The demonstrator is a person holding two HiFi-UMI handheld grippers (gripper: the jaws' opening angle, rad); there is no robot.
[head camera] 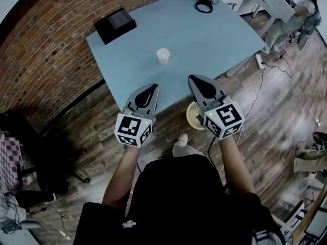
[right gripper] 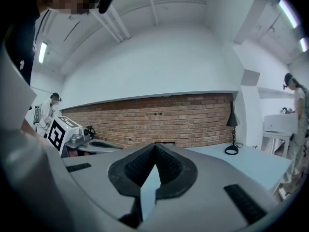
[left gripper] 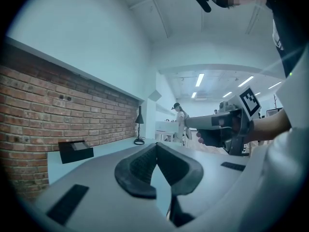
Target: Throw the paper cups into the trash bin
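Observation:
A single white paper cup [head camera: 163, 55] stands upright near the middle of the light blue table [head camera: 214, 40]. My left gripper [head camera: 153, 88] hovers over the table's near edge, short of the cup, jaws shut and empty. The right gripper [head camera: 196, 79] is level with it to the right, also shut with nothing in it. A round cream container [head camera: 193, 116], possibly the bin, sits on the floor under the right gripper, mostly hidden. In the left gripper view the shut jaws [left gripper: 155, 146] point along the table; the cup is hidden there. The right gripper view shows shut jaws [right gripper: 154, 146] too.
A black box [head camera: 115, 25] lies at the table's far left corner by the brick wall [head camera: 46, 60]. A black lamp [head camera: 204, 4] stands at the far edge. A black chair [head camera: 36, 157] is at the left. People sit or stand at the right [head camera: 301, 14].

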